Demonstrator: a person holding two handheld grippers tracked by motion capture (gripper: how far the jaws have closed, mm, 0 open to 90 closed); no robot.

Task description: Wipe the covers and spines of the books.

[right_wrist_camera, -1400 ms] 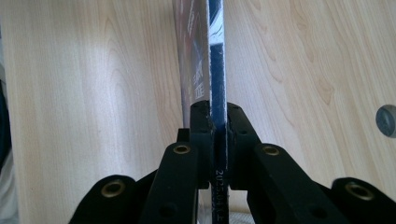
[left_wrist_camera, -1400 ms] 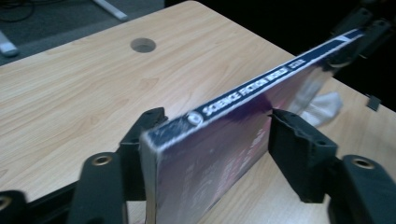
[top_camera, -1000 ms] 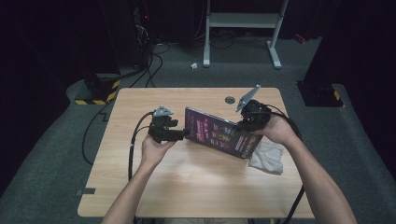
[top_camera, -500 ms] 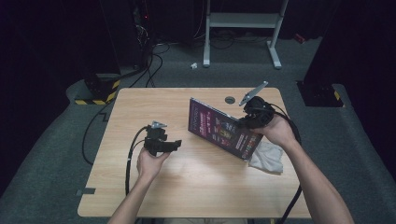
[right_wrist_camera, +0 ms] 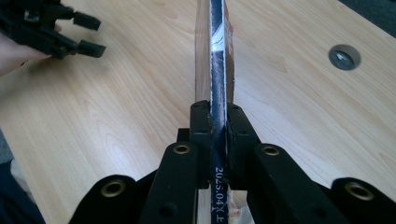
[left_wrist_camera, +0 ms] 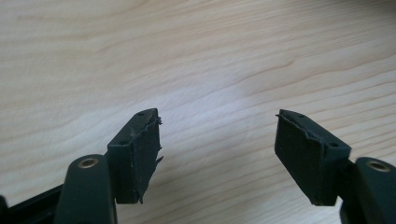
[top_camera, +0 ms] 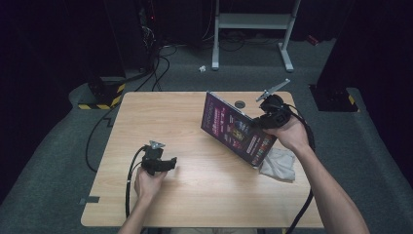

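Observation:
A flat dark purple packet [top_camera: 236, 129] with printed pictures stands tilted on edge at the table's right half. My right gripper [top_camera: 260, 121] is shut on its upper right edge; in the right gripper view the packet's thin edge [right_wrist_camera: 217, 70] runs straight up between the jaws of the right gripper [right_wrist_camera: 217, 122]. My left gripper [top_camera: 169, 162] rests low at the table's front left, open and pointing right. In the left gripper view the left gripper [left_wrist_camera: 217, 135] has its jaws wide apart over bare wood, nothing between them. The left gripper [right_wrist_camera: 88, 35] also appears far off in the right gripper view.
A crumpled grey cloth [top_camera: 280, 165] lies under the right hand by the table's right edge. A round cable grommet [top_camera: 239, 104] sits near the back edge. The wooden table [top_camera: 146, 117] has free room across its left and middle. Cables trail on the floor at left.
My left gripper let go of the packet's left end and drew back toward the front left. My right gripper raised the packet steeper and shifted it slightly back.

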